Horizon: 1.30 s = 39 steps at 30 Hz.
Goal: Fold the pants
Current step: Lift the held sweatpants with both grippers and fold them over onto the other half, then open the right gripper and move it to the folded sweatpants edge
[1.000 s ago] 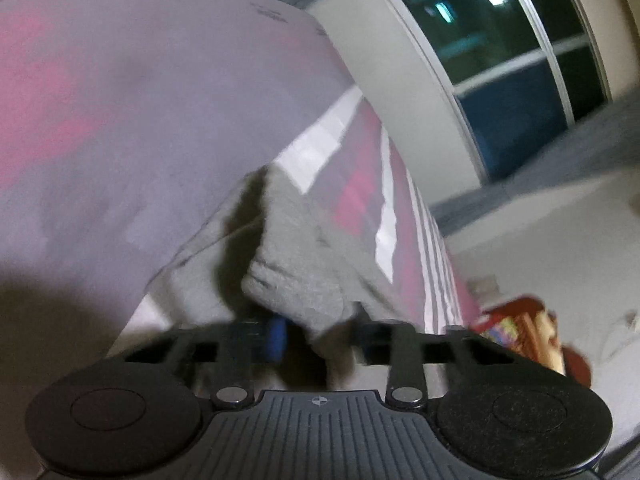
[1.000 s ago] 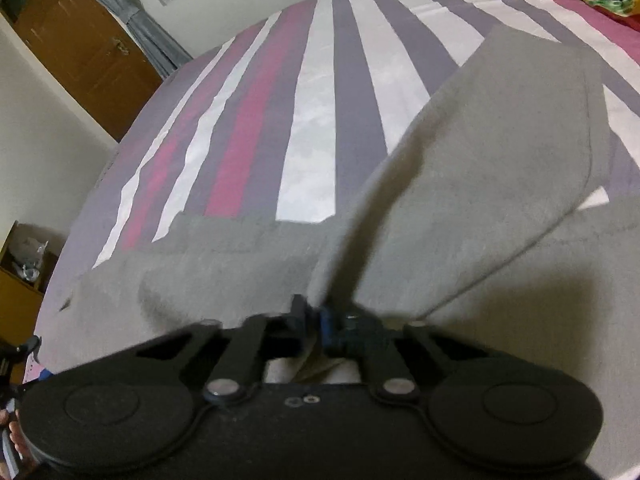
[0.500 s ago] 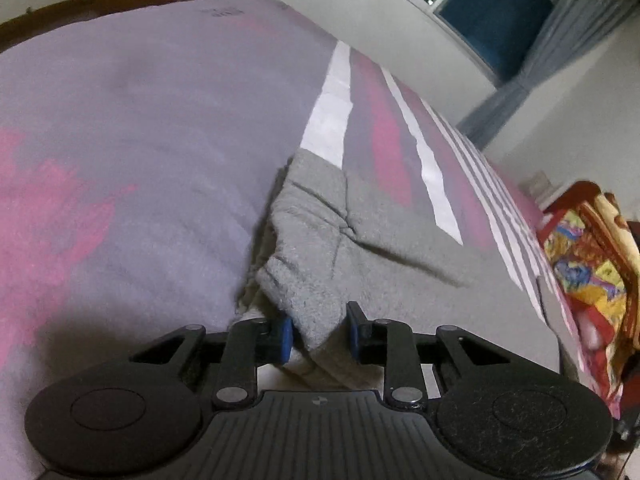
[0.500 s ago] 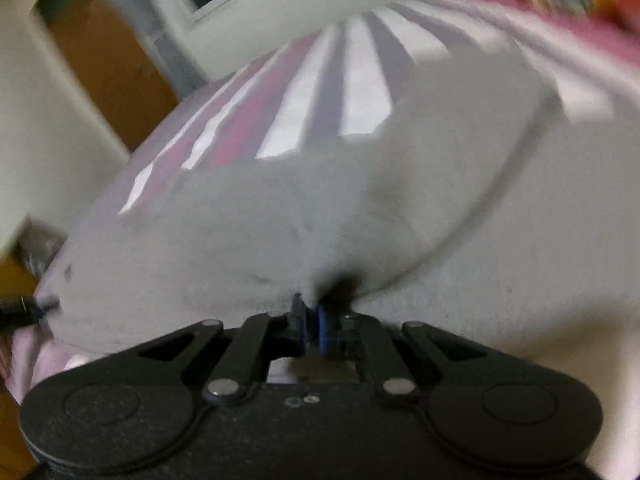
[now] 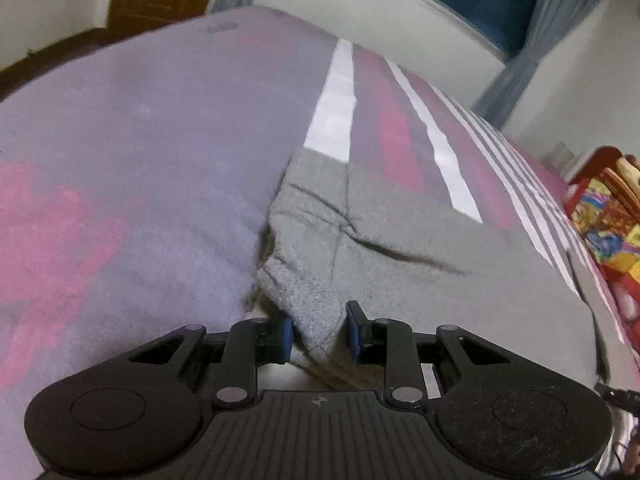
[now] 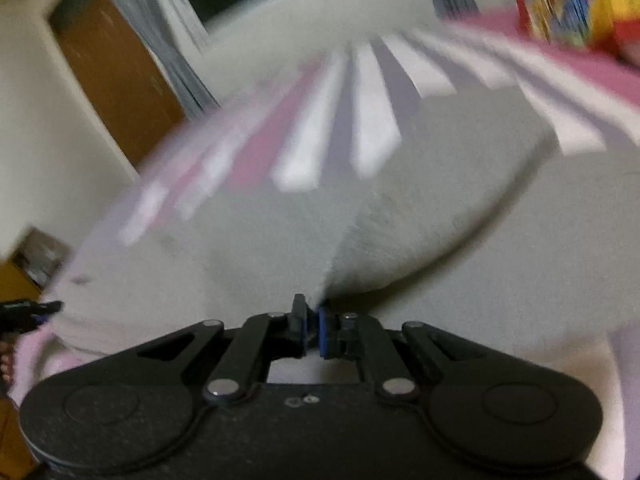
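Grey pants point(image 5: 420, 248) spread over the striped bed point(image 5: 160, 140), filling centre and lower right. Left gripper point(image 5: 319, 330) jaws parted around a bunched fold, apparently loose. Right gripper point(image 6: 311, 326) jaws pinched tight on pants fabric, blurred.

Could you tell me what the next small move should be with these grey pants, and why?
Probably lower the right claw to lay its fold flat. It is shut on a raised corner of the grey pants, while the left claw stands open around the bunched edge on the striped bedspread.
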### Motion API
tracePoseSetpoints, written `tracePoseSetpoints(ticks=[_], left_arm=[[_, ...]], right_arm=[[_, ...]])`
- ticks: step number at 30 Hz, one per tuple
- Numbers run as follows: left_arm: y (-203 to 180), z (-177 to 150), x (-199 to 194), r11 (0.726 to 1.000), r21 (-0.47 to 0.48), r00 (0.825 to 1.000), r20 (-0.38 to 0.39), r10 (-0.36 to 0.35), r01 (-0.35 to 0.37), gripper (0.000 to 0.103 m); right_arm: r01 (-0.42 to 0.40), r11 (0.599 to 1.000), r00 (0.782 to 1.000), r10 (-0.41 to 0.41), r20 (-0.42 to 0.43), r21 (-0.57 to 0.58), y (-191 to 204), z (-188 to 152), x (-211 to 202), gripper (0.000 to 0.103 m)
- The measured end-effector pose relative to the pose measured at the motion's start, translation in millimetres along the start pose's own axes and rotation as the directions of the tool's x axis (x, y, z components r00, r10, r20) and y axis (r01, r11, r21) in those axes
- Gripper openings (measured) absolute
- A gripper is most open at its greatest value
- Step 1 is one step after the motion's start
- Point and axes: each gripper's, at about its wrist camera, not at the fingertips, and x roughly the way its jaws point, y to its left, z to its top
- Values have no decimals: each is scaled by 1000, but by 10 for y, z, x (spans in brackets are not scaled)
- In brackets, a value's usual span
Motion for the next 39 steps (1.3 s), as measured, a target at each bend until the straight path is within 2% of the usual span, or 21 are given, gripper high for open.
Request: tracePoseSetpoints(ticks=[1,2,3,4,5,7,10,13,14,17,18,19,21,22,25,28,29,30,31,35,39], left_arm=[[-34,-2,-60,1000,-18,1000,13,9,-9,30],[-87,-17,-143,999,-28,999,26,26,-25,41],[-146,-40,-193,999,-29,998,39,43,-42,53],[-210,-80,-287,997,-34,996,64,67,-65,79],[-276,-129,-372,996,-37,993,92,78,-75,91],[-326,-216,-445,997,-51,992,101,68,-63,92],[-358,-324,-298,995,-83,997,33,63,-60,91],[-469,-423,-20,991,-35,989,-76,130,-133,93],[-497,-470,29,989,-11,986,-69,149,-150,99],[-564,-533,62,985,34,984,-56,172,-170,103],[-570,-531,55,985,31,983,-57,174,-172,103],[-557,-531,34,985,28,984,-57,169,-168,103],[-532,-540,-9,988,27,987,-55,152,-151,103],[-534,-538,3,989,28,988,-54,145,-144,103],[-550,-549,14,991,30,990,-54,133,-132,103],[-576,-574,92,990,34,990,-44,135,-134,103],[-579,-577,92,990,34,990,-43,136,-134,103],[-584,-581,90,990,35,990,-44,137,-135,103],[-587,-575,92,990,36,990,-46,136,-135,103],[-585,-562,101,990,39,989,-53,135,-133,103],[-609,-572,111,989,41,988,-49,144,-142,103]], right_arm=[[-13,1000,1000,13,4,21,-24,2,4,9],[-18,999,1000,18,8,29,-20,13,-45,13],[-7,1000,1000,7,29,22,2,49,-118,25],[6,1000,998,-6,59,7,44,50,-207,36],[14,1000,995,-13,104,-8,69,64,-318,39],[10,1000,985,-6,175,-22,55,140,-470,40],[80,994,981,-66,182,-75,72,389,-395,39],[151,981,982,-135,134,-121,165,669,-99,39],[182,973,979,-167,116,-141,242,728,6,40],[268,946,963,-270,10,-182,310,856,275,49],[286,936,957,-291,5,-204,308,840,308,46],[301,926,951,-309,2,-229,307,836,308,33],[272,935,961,-278,5,-228,225,816,212,6],[267,937,963,-270,20,-226,210,858,149,4],[267,939,963,-255,82,-216,126,718,-229,4],[266,947,964,-256,77,-178,-50,482,-416,5],[288,941,958,-285,43,-179,-152,397,-342,12],[295,938,954,-300,-2,-180,-234,363,-247,28],[280,944,959,-284,3,-174,-285,335,-251,29],[240,949,966,-211,150,-206,-129,506,-539,34],[256,910,966,-227,124,-328,78,818,-257,33]])
